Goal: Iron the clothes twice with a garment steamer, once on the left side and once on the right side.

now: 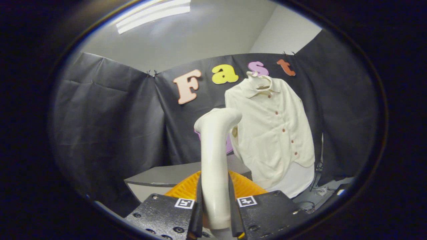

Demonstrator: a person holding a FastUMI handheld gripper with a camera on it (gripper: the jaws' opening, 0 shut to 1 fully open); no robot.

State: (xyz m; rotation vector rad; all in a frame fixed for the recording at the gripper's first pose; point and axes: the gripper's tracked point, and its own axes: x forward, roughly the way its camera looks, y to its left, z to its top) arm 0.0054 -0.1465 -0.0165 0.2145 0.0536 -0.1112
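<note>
While gripped: fingers of gripper (pixel 215 203) clamp steamer (pixel 215 156) handle from both sides.
Steamer axis: upright, head bent toward shirt.
Shirt (pixel 273 130): on hanger, beyond fingers, ahead-right.
Gap: head near shirt's near edge; contact unclear.
Next: probably shift right onto fabric.

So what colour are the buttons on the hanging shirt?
Reddish-brown, on the cream shirt, clearest in the gripper view.

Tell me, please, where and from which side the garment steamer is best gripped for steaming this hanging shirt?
By its straight upright handle, low down, as the hand-held gripper has it now: one finger on each flank, shut on the garment steamer. The shaft is slim and even there, and the bent head on top turns toward the shirt, so a grip from behind and below leaves the nozzle free.
</note>
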